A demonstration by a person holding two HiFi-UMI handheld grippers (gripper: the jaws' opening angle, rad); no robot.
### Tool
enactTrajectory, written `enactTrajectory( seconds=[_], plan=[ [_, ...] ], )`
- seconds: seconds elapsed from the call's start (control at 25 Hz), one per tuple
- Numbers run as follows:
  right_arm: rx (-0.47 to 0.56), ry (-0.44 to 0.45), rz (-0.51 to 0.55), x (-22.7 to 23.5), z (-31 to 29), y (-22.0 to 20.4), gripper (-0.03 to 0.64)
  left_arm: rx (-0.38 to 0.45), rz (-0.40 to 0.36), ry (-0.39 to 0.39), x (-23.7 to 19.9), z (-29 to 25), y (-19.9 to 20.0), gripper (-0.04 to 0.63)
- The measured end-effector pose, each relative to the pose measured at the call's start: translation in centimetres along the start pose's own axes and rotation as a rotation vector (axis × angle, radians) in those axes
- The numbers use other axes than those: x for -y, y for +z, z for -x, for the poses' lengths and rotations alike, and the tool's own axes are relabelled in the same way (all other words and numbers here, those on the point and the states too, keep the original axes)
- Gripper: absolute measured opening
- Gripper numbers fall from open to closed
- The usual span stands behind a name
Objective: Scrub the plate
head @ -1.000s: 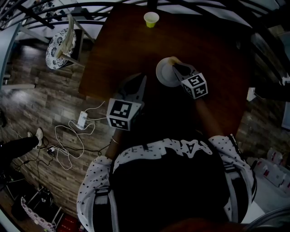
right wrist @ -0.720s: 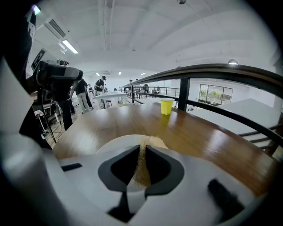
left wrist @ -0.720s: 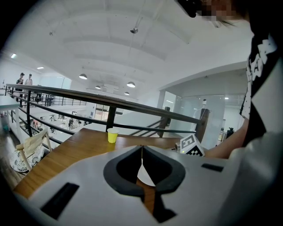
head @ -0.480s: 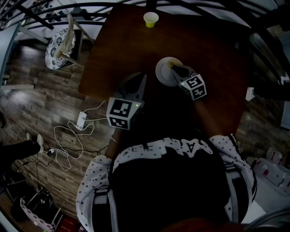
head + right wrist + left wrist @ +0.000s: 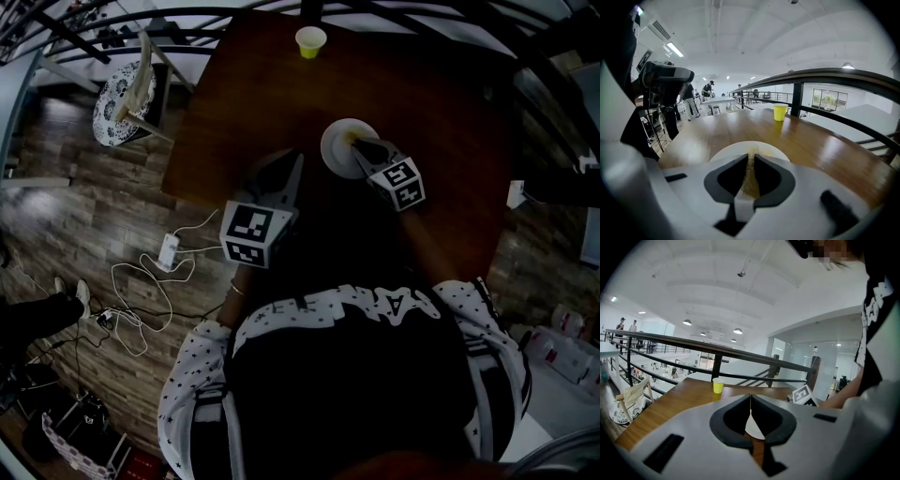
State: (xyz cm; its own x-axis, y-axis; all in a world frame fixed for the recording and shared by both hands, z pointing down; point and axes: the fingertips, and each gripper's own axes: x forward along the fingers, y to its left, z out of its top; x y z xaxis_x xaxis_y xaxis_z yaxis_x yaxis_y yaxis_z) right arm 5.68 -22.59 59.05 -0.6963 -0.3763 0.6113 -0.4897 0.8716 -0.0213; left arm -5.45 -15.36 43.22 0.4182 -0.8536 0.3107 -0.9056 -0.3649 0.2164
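Our right tongs (image 5: pixel 749 158) pinch a thin yellow-brown scrub pad (image 5: pixel 750 179) over the plain, round white plate (image 5: pixel 725 152), which lies flat on the brown wooden bench (image 5: pixel 717 126). Our left tongs (image 5: pixel 750 397) are closed and empty nearby. The shirt lettering is unreadable.

In the head view we lose the table's (image 5: pixel 234 94) near edge under the person's torso (image 5: pixel 356 375), and the right gripper (image 5: pixel 356 141) covers the plate's (image 5: pixel 333 150) near-right part. In the right gripper view, its jaws pinch a thin tan pad (image 5: pixel 751 174) whose material we cannot tell. The left gripper view shows only a sliver of the plate.
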Motion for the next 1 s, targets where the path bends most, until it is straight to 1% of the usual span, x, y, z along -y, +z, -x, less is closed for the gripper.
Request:
enactTrajectory(
  seconds=[1.0],
  plan=[
    [0.0, 0.019, -0.003, -2.5, 0.5, -0.2, 0.049, 0.004, -0.002, -0.017, 0.3, 0.9, -0.1, 0.015]
  ],
)
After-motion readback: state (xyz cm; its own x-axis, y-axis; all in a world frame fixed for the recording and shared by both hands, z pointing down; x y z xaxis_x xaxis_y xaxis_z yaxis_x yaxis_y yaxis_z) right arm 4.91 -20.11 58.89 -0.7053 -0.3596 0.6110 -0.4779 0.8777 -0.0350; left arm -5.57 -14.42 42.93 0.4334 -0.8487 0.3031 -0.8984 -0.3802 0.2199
